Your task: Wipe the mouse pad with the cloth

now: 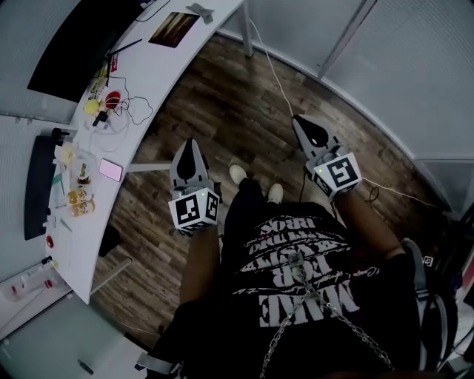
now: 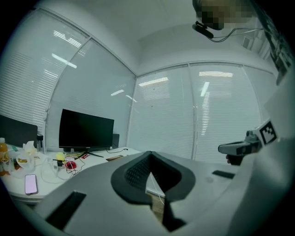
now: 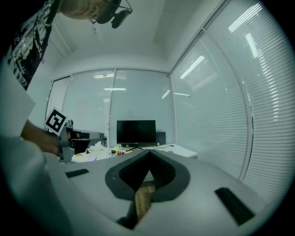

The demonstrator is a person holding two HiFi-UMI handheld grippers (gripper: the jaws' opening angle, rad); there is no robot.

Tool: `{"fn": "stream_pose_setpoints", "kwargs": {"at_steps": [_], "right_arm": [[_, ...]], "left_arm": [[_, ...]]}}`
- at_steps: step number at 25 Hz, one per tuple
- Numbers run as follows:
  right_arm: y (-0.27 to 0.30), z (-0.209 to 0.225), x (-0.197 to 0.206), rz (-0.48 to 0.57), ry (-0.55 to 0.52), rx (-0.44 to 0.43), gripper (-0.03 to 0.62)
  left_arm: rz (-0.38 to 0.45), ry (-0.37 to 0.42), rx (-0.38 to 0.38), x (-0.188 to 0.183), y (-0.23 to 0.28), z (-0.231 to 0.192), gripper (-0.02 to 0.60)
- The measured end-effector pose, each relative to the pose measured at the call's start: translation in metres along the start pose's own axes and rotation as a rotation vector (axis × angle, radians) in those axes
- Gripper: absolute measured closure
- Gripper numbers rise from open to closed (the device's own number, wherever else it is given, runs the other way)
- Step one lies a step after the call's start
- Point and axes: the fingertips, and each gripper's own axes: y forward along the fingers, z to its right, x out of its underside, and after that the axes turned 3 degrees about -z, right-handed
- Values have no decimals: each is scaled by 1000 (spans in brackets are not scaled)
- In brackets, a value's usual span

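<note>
The mouse pad (image 1: 175, 28), a dark brownish rectangle, lies near the far end of the white desk (image 1: 152, 70); in the left gripper view it shows as the mouse pad (image 2: 115, 157) right of the monitor. A small grey crumpled thing (image 1: 200, 10), perhaps the cloth, sits just beyond it. Both grippers are held level over the wood floor, well away from the desk. My left gripper (image 1: 191, 143) (image 2: 150, 153) has its jaws together with nothing in them. My right gripper (image 1: 298, 118) (image 3: 150, 152) is shut and empty too.
A black monitor (image 2: 86, 130) (image 3: 136, 132), a pink phone (image 1: 111, 169), a black keyboard (image 1: 37, 185), a red object with cables (image 1: 111, 100) and bottles clutter the desk. Glass walls with blinds (image 3: 216, 115) enclose the room. A white cable (image 1: 274, 70) trails across the floor.
</note>
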Motion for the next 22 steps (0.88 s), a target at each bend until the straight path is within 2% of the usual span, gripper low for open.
{"fn": "stream_pose_setpoints", "kwargs": {"at_steps": [7, 15, 22], "right_arm": [[35, 29, 6, -5, -7, 39, 600], [86, 54, -5, 8, 1, 50, 600], [122, 66, 9, -37, -1, 55, 600]], "left_arm": [[-9, -1, 7, 8, 45, -16, 575], [12, 5, 64, -5, 106, -28, 575], [-24, 11, 39, 0, 128, -51, 575]]}}
